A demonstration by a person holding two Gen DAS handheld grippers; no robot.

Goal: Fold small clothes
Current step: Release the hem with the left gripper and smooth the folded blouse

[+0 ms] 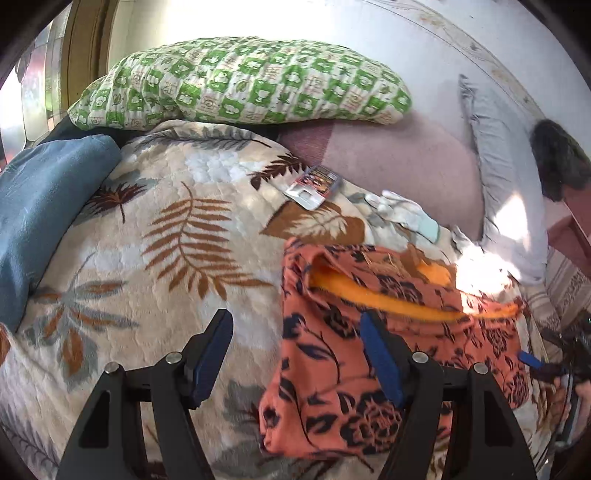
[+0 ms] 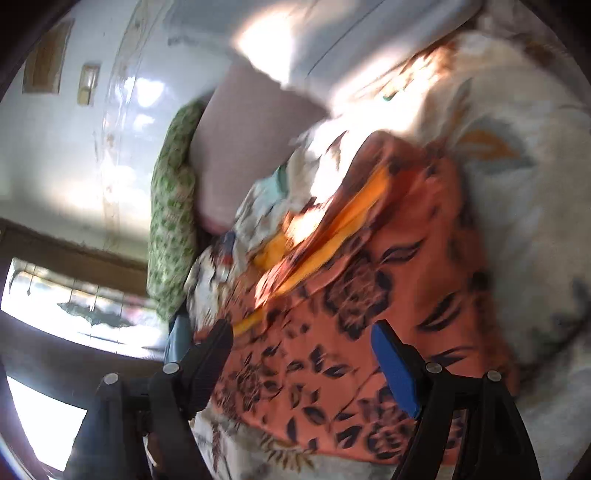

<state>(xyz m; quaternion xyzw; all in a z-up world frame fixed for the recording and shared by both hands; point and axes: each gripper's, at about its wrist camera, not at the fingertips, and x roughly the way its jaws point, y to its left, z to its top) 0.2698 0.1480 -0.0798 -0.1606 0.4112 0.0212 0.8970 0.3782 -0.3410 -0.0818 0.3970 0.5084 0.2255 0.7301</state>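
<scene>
A bed fills most of both views, covered by a cream blanket (image 1: 155,229) printed with brown and grey leaves. In the left wrist view a green-and-white checked pillow (image 1: 243,83) lies across the upper middle of the frame against a pale wall (image 1: 369,22), with a folded blue cloth (image 1: 40,206) at the left edge and a mauve cushion (image 1: 406,162) to the right of centre. A small printed packet (image 1: 314,182) rests on the blanket just below that cushion, and a pale bundle of cloth (image 1: 406,214) lies near it. A window with a wooden frame (image 1: 79,48) shows at the upper left.

The orange floral garment (image 1: 388,332) lies on the blanket in the lower right of the left wrist view, its yellow-orange lining (image 1: 369,291) showing along a fold; strong sunlight washes out its upper right corner.

The left gripper (image 1: 295,354) is spread wide, its right finger over the garment's left part and its left finger over bare blanket, pinching nothing. The right gripper (image 2: 303,365) is also spread and empty, hanging over the garment (image 2: 351,314) (this view is tilted and motion-blurred). A window (image 2: 74,306) sits at that frame's lower left.
</scene>
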